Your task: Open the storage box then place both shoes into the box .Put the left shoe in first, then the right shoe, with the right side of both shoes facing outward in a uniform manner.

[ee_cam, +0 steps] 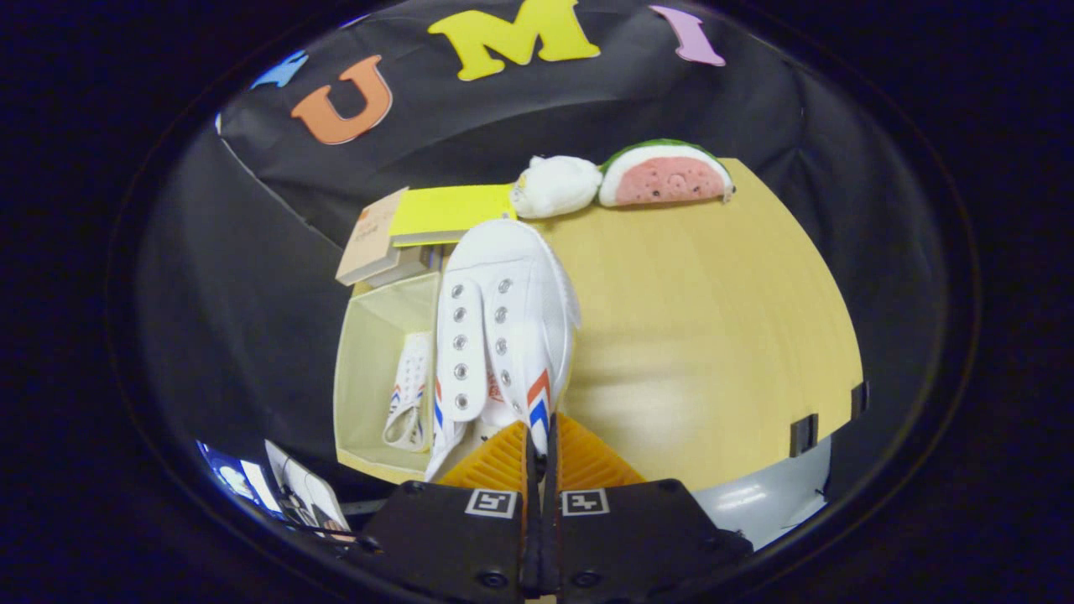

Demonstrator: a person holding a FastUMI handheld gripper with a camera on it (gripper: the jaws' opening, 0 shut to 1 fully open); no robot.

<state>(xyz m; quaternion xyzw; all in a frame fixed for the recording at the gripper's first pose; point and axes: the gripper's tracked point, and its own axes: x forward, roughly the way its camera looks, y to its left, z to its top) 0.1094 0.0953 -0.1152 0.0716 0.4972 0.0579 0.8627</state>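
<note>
Pinched nearly closed on the heel collar, the gripper [537, 449] holds the white right shoe [503, 327] at centre frame beside the open storage box [373, 335], where the left shoe [409, 394] already lies.

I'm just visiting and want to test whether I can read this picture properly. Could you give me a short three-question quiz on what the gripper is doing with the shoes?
1. True or false: one shoe already lies inside the open storage box.
2. Multiple choice: what are the gripper fingers doing? A) spread wide over bare table B) closed on the side wall of the white shoe C) holding the watermelon toy
3. Short answer: which way does the held shoe's toe point, toward the gripper or away from it?

Key:
1. True: the shoe in the box rests on its floor.
2. B.
3. Away, toward the booth's wall.
</note>
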